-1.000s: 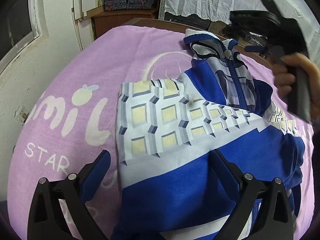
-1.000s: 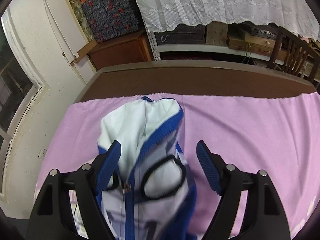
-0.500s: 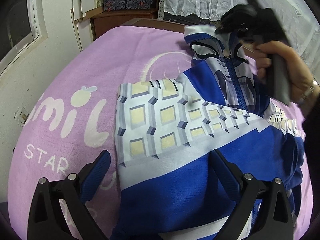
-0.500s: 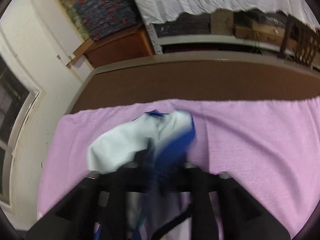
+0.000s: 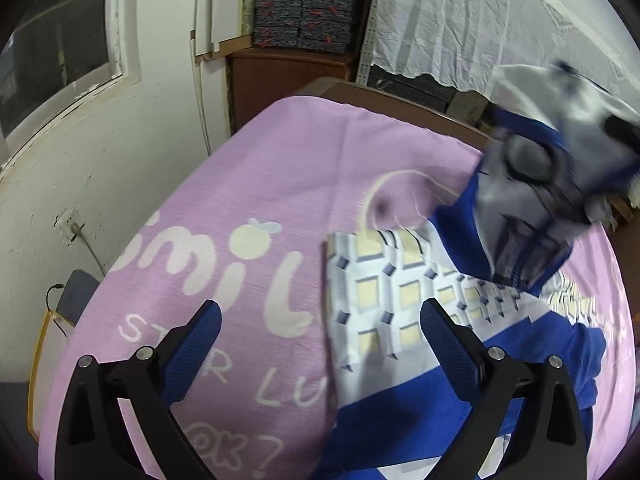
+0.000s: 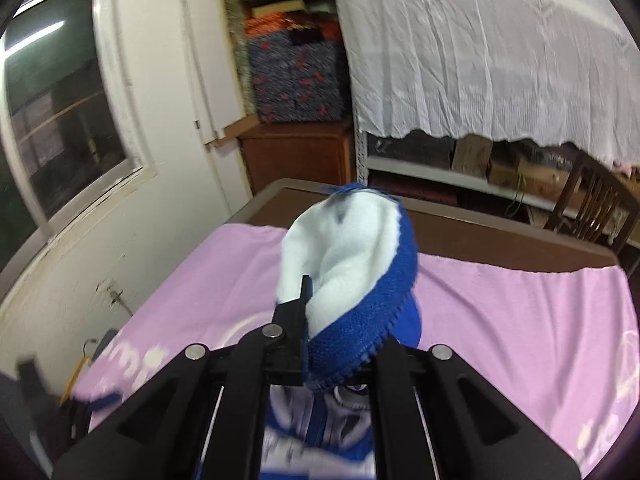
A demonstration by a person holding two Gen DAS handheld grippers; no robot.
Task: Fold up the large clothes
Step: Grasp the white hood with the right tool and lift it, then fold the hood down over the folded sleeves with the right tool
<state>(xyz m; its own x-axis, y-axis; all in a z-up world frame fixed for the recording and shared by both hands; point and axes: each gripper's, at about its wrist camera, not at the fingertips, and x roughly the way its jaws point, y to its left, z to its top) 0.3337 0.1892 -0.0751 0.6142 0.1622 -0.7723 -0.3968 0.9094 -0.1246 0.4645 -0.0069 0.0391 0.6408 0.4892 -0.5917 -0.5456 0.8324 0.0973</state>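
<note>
Right tongs (image 6: 340,344) clamped on lifted jacket (image 5: 400,296) collar, left tongs (image 5: 320,340) wide above its hem

A: What is the right gripper (image 6: 340,344) doing?
B: Its black jaws are clamped on the blue zip edge of a jacket (image 6: 352,264), whose white fleece lining bulges upward.

A: And around it?
B: A pink blanket (image 6: 520,320) covers a brown table (image 6: 480,232). Beyond hang a white lace curtain (image 6: 480,60) and a window (image 6: 52,112) at left.

Walls: white plaster, scuffed
Window (image 6: 60,112): left, white frame
Curtain (image 6: 480,52): white lace
Cabinet (image 6: 300,156): brown wood
Chair (image 6: 592,204): wooden
</note>
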